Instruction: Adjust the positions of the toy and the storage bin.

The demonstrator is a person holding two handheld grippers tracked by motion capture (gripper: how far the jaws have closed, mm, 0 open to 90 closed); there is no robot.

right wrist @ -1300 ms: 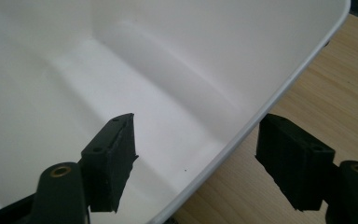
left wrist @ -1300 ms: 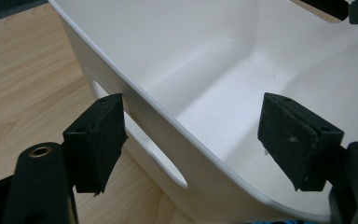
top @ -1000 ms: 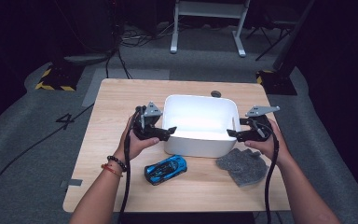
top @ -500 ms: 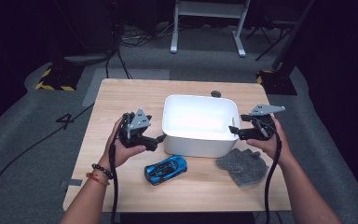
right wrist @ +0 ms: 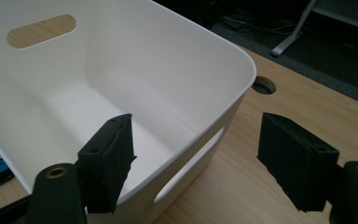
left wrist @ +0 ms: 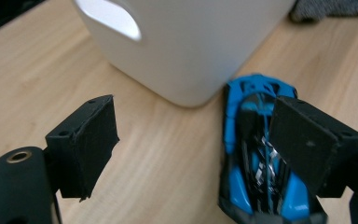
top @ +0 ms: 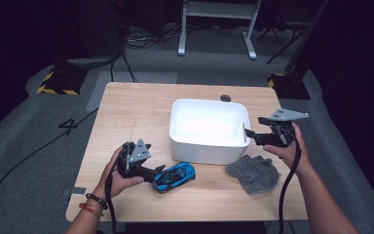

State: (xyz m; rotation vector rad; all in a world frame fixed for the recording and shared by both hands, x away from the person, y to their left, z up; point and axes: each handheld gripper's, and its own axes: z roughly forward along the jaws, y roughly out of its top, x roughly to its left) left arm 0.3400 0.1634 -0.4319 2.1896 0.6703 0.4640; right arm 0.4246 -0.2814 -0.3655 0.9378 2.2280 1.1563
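Observation:
A white plastic bin [top: 204,155] stands empty in the middle of the wooden table [top: 136,112]. A blue toy car [top: 175,176] lies just in front of it. My left gripper [top: 156,171] is low at the car's left end, open. In the left gripper view the left gripper [left wrist: 191,121] has its right jaw over the car [left wrist: 242,93], and bare wood lies between the jaws. My right gripper [top: 247,135] is open at the bin's right rim. In the right gripper view the right gripper [right wrist: 200,140] straddles the bin wall [right wrist: 168,60], one jaw inside and one outside.
A crumpled grey cloth [top: 253,173] lies on the table front right of the bin, below my right hand. A round cable hole [top: 225,98] sits in the table behind the bin. Dark floor with cables and a stand's legs surrounds the table.
My left gripper has left the bin's left rim and come down and toward the front, reaching the blue car. The right gripper stays at the bin's right rim.

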